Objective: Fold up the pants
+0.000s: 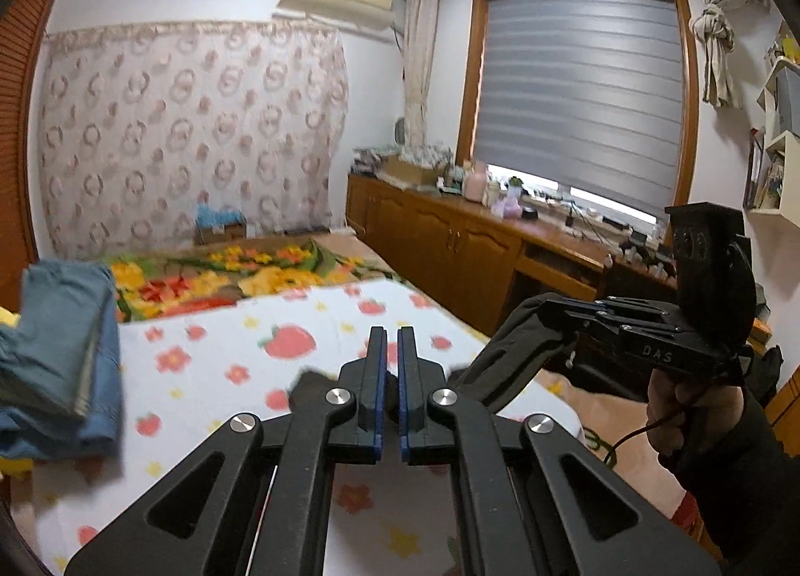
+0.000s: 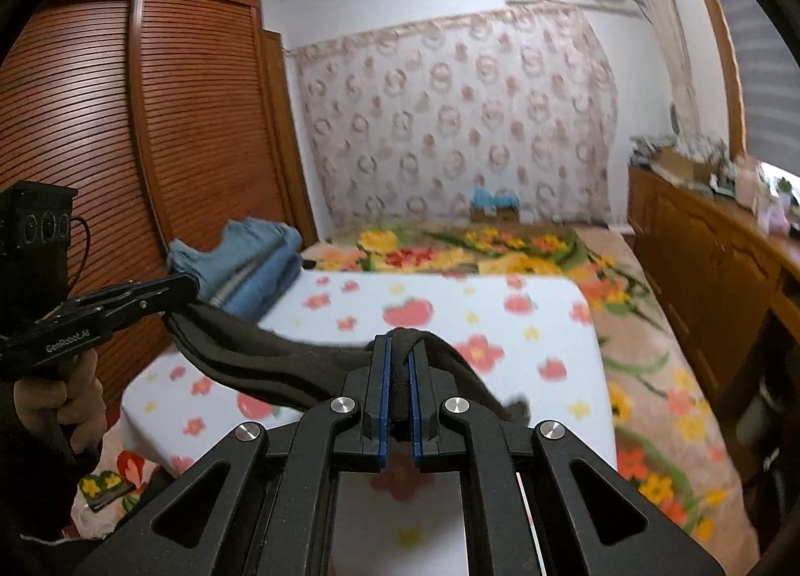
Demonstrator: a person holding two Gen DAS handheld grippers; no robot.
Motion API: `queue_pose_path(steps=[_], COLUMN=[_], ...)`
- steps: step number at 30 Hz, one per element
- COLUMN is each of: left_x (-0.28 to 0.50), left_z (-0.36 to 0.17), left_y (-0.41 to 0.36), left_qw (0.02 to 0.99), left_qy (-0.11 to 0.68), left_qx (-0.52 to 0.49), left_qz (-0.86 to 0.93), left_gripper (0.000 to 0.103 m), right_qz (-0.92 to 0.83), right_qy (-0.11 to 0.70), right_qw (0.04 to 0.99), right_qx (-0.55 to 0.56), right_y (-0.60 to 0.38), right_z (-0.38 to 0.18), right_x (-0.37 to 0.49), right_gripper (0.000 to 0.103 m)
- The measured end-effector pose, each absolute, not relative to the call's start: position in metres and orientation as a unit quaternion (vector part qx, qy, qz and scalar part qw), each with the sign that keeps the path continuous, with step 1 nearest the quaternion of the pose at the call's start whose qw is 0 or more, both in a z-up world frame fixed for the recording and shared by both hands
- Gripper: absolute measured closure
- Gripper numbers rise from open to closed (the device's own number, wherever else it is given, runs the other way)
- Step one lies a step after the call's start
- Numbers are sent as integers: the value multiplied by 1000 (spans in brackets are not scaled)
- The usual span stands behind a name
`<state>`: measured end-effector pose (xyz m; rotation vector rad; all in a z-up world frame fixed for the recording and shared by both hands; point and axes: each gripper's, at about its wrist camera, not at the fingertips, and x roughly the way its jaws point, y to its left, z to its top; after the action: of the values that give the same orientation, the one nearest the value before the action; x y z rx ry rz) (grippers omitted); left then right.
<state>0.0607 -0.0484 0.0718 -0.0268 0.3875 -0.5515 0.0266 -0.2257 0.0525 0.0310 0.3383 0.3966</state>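
Item: black pants (image 2: pixel 260 356), one pair, held aloft between two grippers above a strawberry-print sheet (image 2: pixel 500 286) on the bed. Left gripper (image 1: pixel 393 346): jaws drawn nearly together, dark cloth showing just behind and beside the blue pads; its own view leaves the pinch unclear, but the right wrist view shows the fabric running straight into its tip. Right gripper (image 2: pixel 398 351): jaws narrow, clamped on a thick bunch of the same cloth. The garment sags in a band between the two. Folded blue jeans (image 1: pixel 60 351) lie stacked at the sheet's left edge, apart. Step in hand, by judgement: lifting the pair to spread it. Next move likely calls for drawing both grips apart evenly, then lowering the pants flat on the sheet, clear of the jeans.
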Motion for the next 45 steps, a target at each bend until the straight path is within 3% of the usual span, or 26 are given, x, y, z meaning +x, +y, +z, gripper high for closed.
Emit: queue_pose_path(steps=[7, 16, 17, 21, 22, 45], left_x=[77, 119, 121, 123, 124, 136], left_z=[96, 26, 17, -7, -13, -82], left_y=[-27, -14, -17, -33, -38, -126], left_qw=[954, 938, 935, 925, 921, 870], left_qy=[166, 263, 274, 298, 303, 379], left_qx=[-8, -28, -25, -17, -18, 28], left_qz=[-249, -224, -223, -236, -245, -313], left_gripper=[102, 102, 97, 62, 59, 59], right_qz=[215, 200, 195, 172, 167, 153], right_qy=[145, 206, 216, 244, 250, 274], right_qw=[965, 956, 955, 953, 952, 949], right_qx=[-24, -56, -58, -58, -55, -14], right_y=[-198, -179, -180, -181, -184, -197], right_z=[80, 60, 57, 50, 47, 32], right_x=[50, 124, 130, 139, 142, 151], right_gripper=[98, 98, 98, 98, 98, 98])
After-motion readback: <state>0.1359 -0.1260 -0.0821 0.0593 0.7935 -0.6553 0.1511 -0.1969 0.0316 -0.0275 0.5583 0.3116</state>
